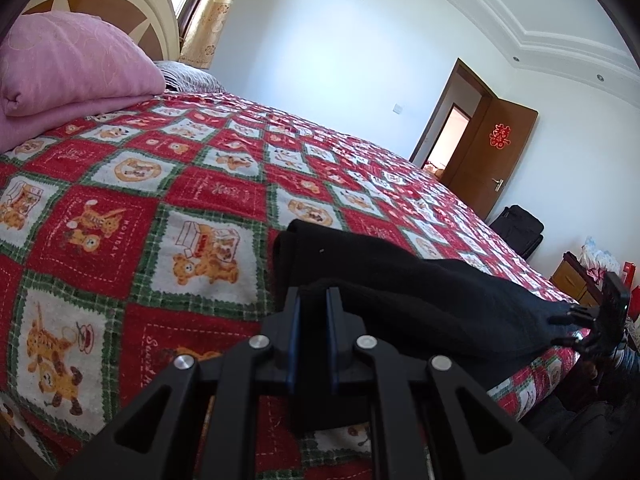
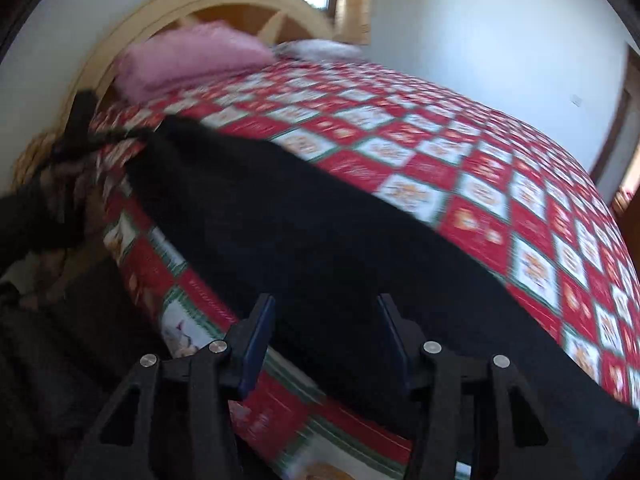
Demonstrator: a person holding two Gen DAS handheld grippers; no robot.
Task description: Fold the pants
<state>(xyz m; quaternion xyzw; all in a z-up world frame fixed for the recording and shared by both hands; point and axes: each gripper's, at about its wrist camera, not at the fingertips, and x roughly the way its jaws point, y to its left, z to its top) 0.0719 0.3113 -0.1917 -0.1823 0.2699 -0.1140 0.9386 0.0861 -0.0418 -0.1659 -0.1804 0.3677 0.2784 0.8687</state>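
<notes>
Although the black pants (image 1: 400,280) already lie doubled lengthwise along the near edge of the bed (image 1: 160,184), they appear unfinished: judged one or more cross folds remain. Left hand-held gripper (image 1: 313,300): jaws nearly closed, pinching a fold of the fabric. Right hand-held gripper (image 2: 326,344): jaws about half apart over the pants, gripping nothing.

The bedspread (image 1: 208,184) carries the word "HOLIDAY" beside a bear on one red square; its other stitched script is perhaps too faint to read. The brown door (image 1: 492,160) bears a red double-happiness sign (image 1: 499,136).
</notes>
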